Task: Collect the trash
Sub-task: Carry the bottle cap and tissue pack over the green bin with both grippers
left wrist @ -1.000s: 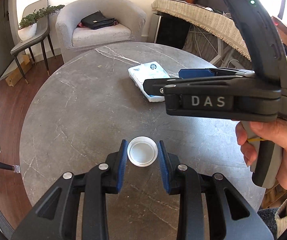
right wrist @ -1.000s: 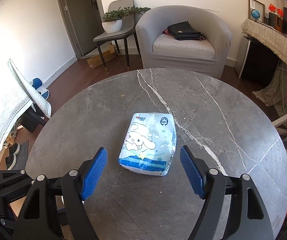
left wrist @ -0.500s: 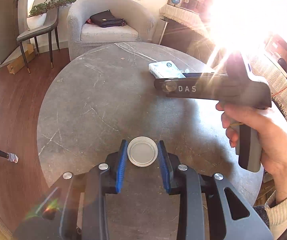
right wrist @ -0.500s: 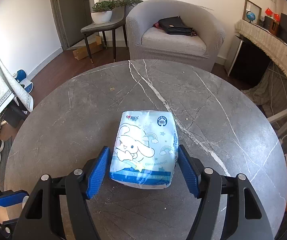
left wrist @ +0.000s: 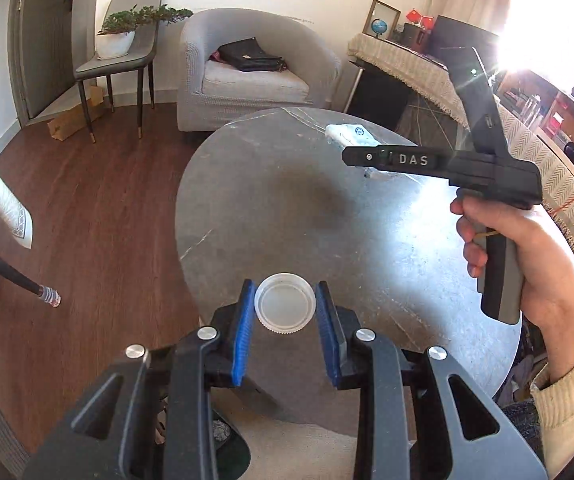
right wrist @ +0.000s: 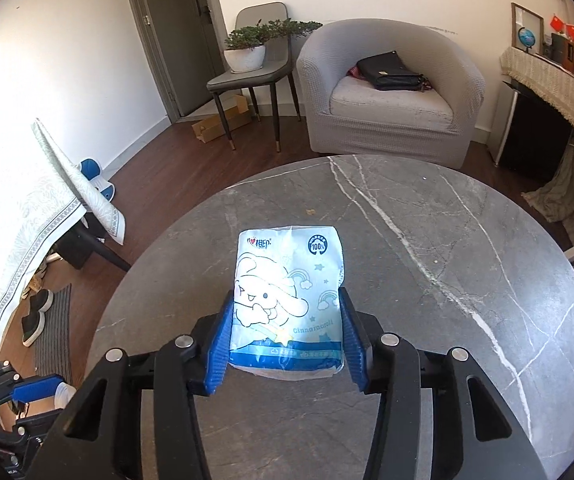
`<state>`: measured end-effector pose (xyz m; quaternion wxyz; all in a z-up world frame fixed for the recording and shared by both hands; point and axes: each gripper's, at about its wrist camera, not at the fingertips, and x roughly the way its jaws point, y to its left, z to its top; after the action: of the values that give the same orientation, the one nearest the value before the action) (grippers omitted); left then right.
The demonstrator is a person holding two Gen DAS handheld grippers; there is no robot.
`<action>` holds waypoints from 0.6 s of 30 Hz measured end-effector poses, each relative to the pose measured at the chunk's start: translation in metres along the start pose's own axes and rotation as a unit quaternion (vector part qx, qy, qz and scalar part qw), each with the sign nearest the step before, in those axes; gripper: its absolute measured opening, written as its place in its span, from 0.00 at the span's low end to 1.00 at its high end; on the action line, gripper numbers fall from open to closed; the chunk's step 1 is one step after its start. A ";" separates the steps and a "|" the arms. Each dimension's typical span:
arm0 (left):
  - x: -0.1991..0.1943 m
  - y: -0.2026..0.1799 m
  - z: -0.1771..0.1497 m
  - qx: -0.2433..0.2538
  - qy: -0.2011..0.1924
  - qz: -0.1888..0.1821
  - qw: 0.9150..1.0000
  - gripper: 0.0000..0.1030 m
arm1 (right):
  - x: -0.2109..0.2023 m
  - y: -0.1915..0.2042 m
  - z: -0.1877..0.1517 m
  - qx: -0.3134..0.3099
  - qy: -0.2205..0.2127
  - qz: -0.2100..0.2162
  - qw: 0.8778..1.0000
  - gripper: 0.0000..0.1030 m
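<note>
The round marble table [right wrist: 427, 240] lies below both tools. The right gripper [right wrist: 286, 334] is clamped on the tissue packet [right wrist: 287, 300] – its long axis running straight ahead between the jaws. The left gripper [left wrist: 285, 322] pinches the white cap [left wrist: 285, 308] between its pads – lifted, it seems

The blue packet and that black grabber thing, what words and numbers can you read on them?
"DAS": on the side of the right gripper.
"100%": in a round badge on the tissue packet.
"Cinnamoroll": low on the packet.
Red logo at the packet's top and the bottom strip's print: too small to read.
</note>
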<state>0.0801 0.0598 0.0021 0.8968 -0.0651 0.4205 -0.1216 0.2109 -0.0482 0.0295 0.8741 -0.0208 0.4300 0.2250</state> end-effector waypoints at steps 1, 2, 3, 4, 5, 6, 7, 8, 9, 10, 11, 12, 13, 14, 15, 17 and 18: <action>-0.004 0.003 -0.004 -0.005 -0.002 0.004 1.000 0.32 | -0.003 0.006 -0.002 -0.009 0.001 0.001 1.000 0.47; -0.010 0.007 -0.009 -0.010 -0.006 0.007 1.000 0.32 | -0.006 0.011 -0.004 -0.015 0.000 0.004 1.000 0.47; -0.014 0.010 -0.012 -0.013 -0.009 0.010 1.000 0.32 | -0.010 0.017 -0.006 -0.021 0.001 0.008 1.000 0.47; -0.019 0.013 -0.014 -0.016 -0.010 0.013 1.000 0.32 | -0.013 0.023 -0.008 -0.026 0.002 0.014 1.000 0.47; -0.024 0.015 -0.016 -0.018 -0.013 0.019 1.000 0.32 | -0.016 0.028 -0.010 -0.030 0.003 0.021 0.999 0.47; -0.030 0.017 -0.018 -0.020 -0.014 0.023 0.999 0.32 | -0.020 0.033 -0.012 -0.033 0.003 0.027 0.999 0.47; -0.035 0.020 -0.021 -0.024 -0.015 0.025 0.999 0.32 | -0.022 0.039 -0.013 -0.037 0.002 0.034 0.999 0.47; -0.040 0.022 -0.023 -0.028 -0.017 0.028 0.999 0.32 | -0.024 0.043 -0.015 -0.040 0.003 0.042 0.998 0.47; -0.044 0.025 -0.026 -0.033 -0.018 0.031 0.999 0.32 | -0.026 0.048 -0.016 -0.045 0.005 0.048 0.998 0.47; -0.048 0.027 -0.030 -0.038 -0.019 0.035 0.998 0.32 | -0.028 0.053 -0.018 -0.050 0.005 0.052 0.997 0.47; -0.052 0.030 -0.034 -0.042 -0.019 0.040 0.998 0.32 | -0.030 0.058 -0.020 -0.054 0.006 0.055 0.997 0.47; -0.056 0.032 -0.038 -0.046 -0.020 0.044 0.998 0.32 | -0.031 0.063 -0.022 -0.059 0.009 0.062 0.996 0.47; -0.059 0.035 -0.040 -0.050 -0.019 0.046 0.998 0.32 | -0.033 0.067 -0.025 -0.064 0.011 0.068 0.996 0.47; -0.061 0.037 -0.044 -0.053 -0.017 0.050 0.997 0.32 | -0.034 0.071 -0.027 -0.067 0.011 0.072 0.995 0.47; -0.062 0.040 -0.047 -0.057 -0.015 0.054 0.997 0.32 | -0.036 0.077 -0.029 -0.071 0.012 0.079 0.994 0.47; -0.063 0.045 -0.055 -0.062 -0.008 0.063 0.996 0.32 | -0.041 0.088 -0.033 -0.081 0.013 0.088 0.993 0.47; -0.063 0.047 -0.061 -0.062 -0.006 0.069 0.996 0.32 | -0.043 0.094 -0.035 -0.088 0.014 0.092 0.992 0.47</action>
<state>0.0024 0.1208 -0.0005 0.8996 -0.0923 0.4256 -0.0325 0.1239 0.0123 0.0551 0.8384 -0.0609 0.4205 0.3414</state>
